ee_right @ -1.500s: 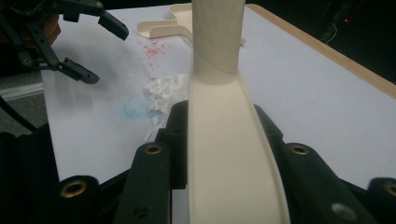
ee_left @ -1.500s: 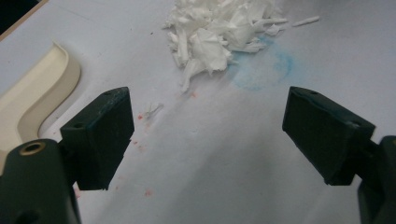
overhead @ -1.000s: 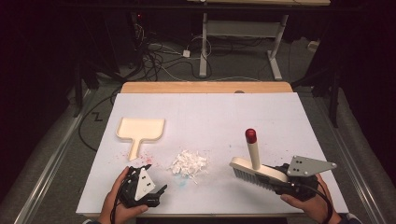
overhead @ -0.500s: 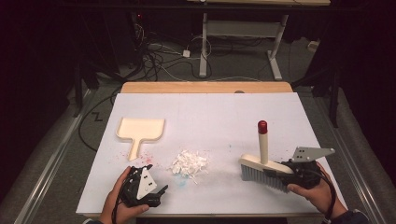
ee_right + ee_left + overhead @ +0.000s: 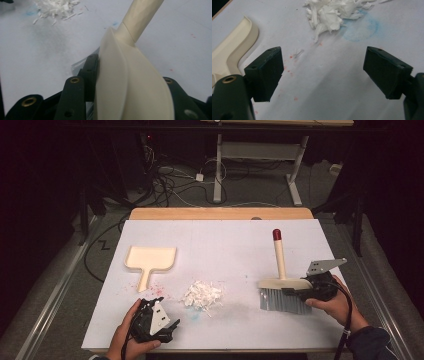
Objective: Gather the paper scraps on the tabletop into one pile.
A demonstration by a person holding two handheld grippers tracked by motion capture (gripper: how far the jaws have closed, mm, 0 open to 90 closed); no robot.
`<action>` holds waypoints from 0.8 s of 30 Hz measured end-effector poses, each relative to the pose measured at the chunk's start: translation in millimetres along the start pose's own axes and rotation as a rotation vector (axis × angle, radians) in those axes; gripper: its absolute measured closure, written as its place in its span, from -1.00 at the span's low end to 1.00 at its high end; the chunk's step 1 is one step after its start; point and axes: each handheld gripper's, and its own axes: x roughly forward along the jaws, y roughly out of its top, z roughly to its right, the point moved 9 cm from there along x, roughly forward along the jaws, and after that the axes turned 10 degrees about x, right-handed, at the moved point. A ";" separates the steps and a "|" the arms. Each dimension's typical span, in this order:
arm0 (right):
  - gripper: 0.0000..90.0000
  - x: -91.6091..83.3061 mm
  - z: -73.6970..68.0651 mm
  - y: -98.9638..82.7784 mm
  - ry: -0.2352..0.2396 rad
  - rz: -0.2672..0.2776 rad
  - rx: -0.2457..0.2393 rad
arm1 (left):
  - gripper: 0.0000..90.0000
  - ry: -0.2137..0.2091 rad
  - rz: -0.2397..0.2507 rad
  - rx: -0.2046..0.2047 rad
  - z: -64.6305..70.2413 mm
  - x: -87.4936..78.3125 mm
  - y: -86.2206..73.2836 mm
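High view: my right gripper point(image 5: 300, 291) grasps brush point(image 5: 283, 292) head near surface's right edge, its jaws just widened, so brush may slip or tip. Paper scraps point(image 5: 202, 295) mid-front. My left gripper point(image 5: 167, 329) released, idle.

Dustpan point(image 5: 150, 261) at table point(image 5: 225, 240) left, paper shreds point(image 5: 202, 295) in middle, brush point(image 5: 282, 287) at right

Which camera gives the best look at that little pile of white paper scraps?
The left gripper view: the scraps lie close and sharp just beyond its open jaws, each shred distinct. The high view shows the whole pile, small, between dustpan and brush. The right gripper view catches it blurred, far off in a corner.
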 end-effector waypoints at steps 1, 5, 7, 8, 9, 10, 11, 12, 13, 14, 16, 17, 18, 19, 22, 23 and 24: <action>0.33 1.1 3.4 0.5 -0.011 -0.004 0.007 | -0.65 -0.001 0.001 0.001 0.2 0.0 0.0; 0.25 7.2 11.2 2.9 -0.010 -0.010 0.015 | -0.65 0.002 -0.002 0.007 0.6 -0.1 0.5; 0.18 7.3 14.6 5.0 -0.009 -0.002 0.016 | -0.65 0.001 -0.002 0.008 0.7 0.0 0.4; 0.11 6.4 18.1 7.2 -0.024 0.008 0.011 | -0.65 0.001 -0.002 0.009 0.8 0.0 0.3; 0.07 5.9 20.1 7.9 -0.033 0.011 0.013 | -0.65 0.001 -0.002 0.009 0.6 0.1 0.2; 0.02 4.3 24.3 9.4 -0.051 0.019 0.018 | -0.65 0.001 -0.002 0.009 0.6 0.2 0.1; -0.05 3.5 28.5 10.0 -0.071 0.019 0.023 | -0.65 0.000 -0.001 0.009 0.7 0.2 0.2; -0.11 3.2 32.0 10.1 -0.088 0.018 0.021 | -0.65 0.000 -0.001 0.010 0.8 0.1 0.2; -0.02 3.1 36.7 10.0 -0.114 0.015 0.022 | -0.65 0.000 -0.001 0.011 0.8 0.0 0.3; 0.03 1.8 41.7 10.2 -0.154 0.018 0.015 | -0.65 0.000 0.000 0.012 0.9 -0.2 0.5; 0.00 -2.5 51.6 11.0 -0.225 0.024 0.015 | -0.65 0.002 0.002 0.012 0.9 -0.5 0.8; -0.02 -5.3 55.9 11.9 -0.262 0.037 0.028 | -0.65 0.002 0.002 0.012 0.8 -0.6 0.8; -0.03 -7.9 59.6 12.8 -0.297 0.048 0.034 | -0.65 0.002 0.003 0.011 0.6 -0.6 0.9; -0.05 -9.8 61.3 13.3 -0.324 0.050 0.024 | -0.65 0.003 0.004 0.011 0.3 -0.6 0.9; -0.10 -16.0 60.1 19.8 -0.387 0.105 0.009 | -0.65 0.005 0.004 0.010 -0.3 -0.7 0.8; -0.12 -18.7 56.3 24.0 -0.391 0.136 -0.014 | -0.65 0.006 0.006 0.009 -0.5 -0.9 0.9; -0.16 -21.1 52.9 27.2 -0.403 0.159 -0.028 | -0.65 0.006 0.007 0.008 -0.6 -1.1 0.8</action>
